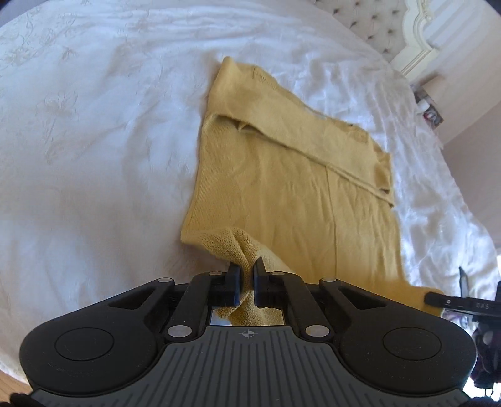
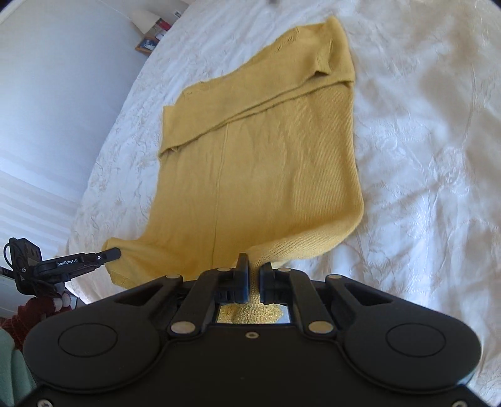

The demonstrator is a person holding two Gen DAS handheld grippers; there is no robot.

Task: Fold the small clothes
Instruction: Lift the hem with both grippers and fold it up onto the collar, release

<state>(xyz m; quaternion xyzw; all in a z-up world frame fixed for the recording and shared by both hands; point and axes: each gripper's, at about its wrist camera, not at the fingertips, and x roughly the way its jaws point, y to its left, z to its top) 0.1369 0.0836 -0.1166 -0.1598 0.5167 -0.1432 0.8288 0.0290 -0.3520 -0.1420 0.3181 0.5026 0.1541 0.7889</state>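
A mustard yellow knit sweater (image 1: 281,175) lies on a white bedspread (image 1: 94,141), its sleeves folded across the upper body. My left gripper (image 1: 246,266) is shut on the sweater's near left hem corner, which bunches up between the black fingers. In the right wrist view the same sweater (image 2: 260,150) stretches away from me. My right gripper (image 2: 253,263) is shut on the near right hem corner. Both pinched corners are lifted off the bed. The right gripper (image 1: 438,297) shows at the left wrist view's right edge, and the left gripper (image 2: 108,254) at the right wrist view's left edge.
The white embroidered bedspread (image 2: 422,156) spreads around the sweater on all sides. A tufted headboard (image 1: 375,28) stands at the far right in the left wrist view. A bedside shelf with small items (image 2: 156,34) sits beyond the bed's edge. White wall panels (image 2: 47,109) rise on the left.
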